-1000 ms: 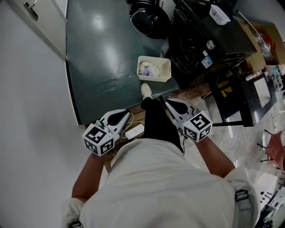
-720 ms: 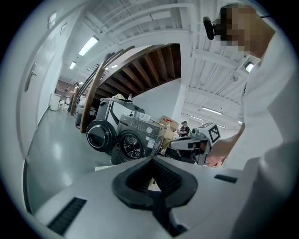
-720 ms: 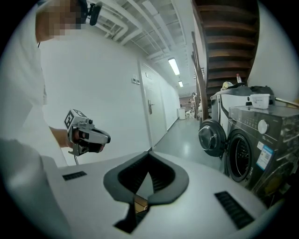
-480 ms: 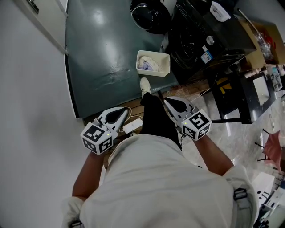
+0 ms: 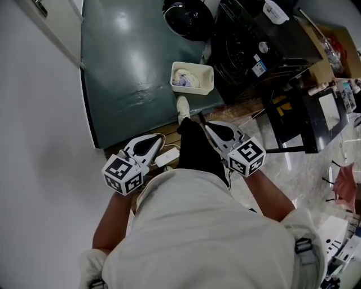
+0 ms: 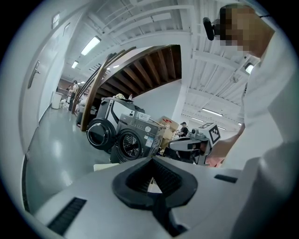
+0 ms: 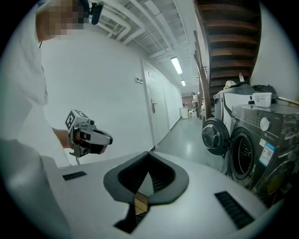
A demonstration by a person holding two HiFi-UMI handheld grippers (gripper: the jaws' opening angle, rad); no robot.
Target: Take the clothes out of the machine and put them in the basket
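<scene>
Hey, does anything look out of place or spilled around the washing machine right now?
Nothing spilled. The basket sits upright on the floor by the washing machine, clothes inside. The machine's door hangs open. One loose item: a white block with a cord lies on the floor beside the person's leg, possibly a trip hazard.

The right gripper (image 7: 148,156) is seen pressed shut, nothing held; a washing machine (image 7: 261,140) is framed right, round door (image 7: 214,136) swung open.

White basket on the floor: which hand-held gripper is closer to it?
Right. In the head view the right hand-held gripper points at the basket from just below it; the left hand-held gripper is farther away, down and left.
</scene>
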